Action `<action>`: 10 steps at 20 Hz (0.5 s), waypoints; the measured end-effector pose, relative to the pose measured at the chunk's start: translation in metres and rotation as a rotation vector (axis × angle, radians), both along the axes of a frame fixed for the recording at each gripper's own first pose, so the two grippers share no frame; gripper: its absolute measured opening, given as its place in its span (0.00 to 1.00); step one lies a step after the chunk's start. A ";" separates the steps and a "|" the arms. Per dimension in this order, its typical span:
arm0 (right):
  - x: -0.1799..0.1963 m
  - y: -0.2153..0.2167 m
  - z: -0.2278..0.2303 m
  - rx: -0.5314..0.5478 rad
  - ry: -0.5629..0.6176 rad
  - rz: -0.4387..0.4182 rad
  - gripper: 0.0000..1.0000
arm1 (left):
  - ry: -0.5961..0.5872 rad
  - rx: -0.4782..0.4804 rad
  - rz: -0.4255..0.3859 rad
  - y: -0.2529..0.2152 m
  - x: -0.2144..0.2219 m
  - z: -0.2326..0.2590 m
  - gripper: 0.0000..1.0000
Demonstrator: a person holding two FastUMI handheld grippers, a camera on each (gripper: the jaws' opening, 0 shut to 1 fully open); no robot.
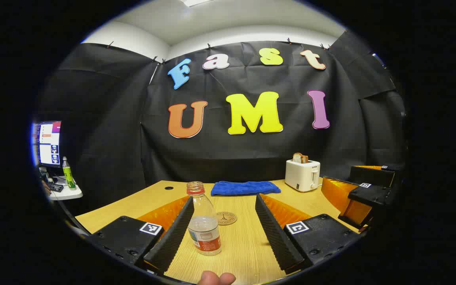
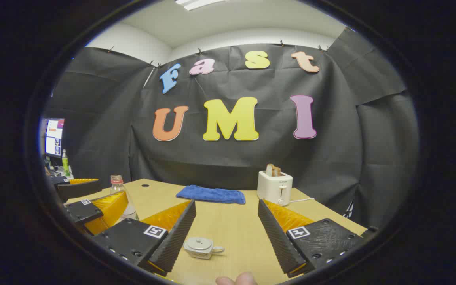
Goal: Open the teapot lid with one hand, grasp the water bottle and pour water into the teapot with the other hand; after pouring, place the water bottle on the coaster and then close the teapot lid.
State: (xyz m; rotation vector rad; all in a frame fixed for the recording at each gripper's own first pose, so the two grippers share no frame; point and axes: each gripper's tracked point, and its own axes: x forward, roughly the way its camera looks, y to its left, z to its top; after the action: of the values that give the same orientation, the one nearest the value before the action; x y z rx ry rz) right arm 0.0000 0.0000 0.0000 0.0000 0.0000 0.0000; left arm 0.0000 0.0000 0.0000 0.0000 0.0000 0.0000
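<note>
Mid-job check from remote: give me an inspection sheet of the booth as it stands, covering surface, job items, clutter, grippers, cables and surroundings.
Surface: wooden table, no spills seen.
Job's things: water bottle upright, uncapped, partly filled; coaster just behind it, bare; teapot with its lid on.
Clutter: blue towel folded at the back; toaster holding bread.
Grippers: left gripper open, the bottle standing between its fingers near the left one; right gripper open, the teapot between its fingers, not gripped.
Cables: a white cord runs from the toaster.
Surroundings: black cloth wall; monitor and green bottle on a side desk.
</note>
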 end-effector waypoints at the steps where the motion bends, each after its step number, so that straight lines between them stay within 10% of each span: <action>1: 0.000 0.000 0.000 0.002 0.000 0.000 0.97 | 0.002 -0.002 0.002 0.001 0.001 -0.001 0.98; 10: 0.002 0.001 -0.006 0.007 0.011 -0.006 0.97 | 0.022 -0.002 0.003 0.002 0.006 -0.006 0.98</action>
State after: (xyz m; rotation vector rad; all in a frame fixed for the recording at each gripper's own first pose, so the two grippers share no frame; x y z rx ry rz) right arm 0.0024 0.0006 -0.0058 0.0074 0.0111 -0.0062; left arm 0.0057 0.0015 -0.0058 -0.0018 0.0224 0.0025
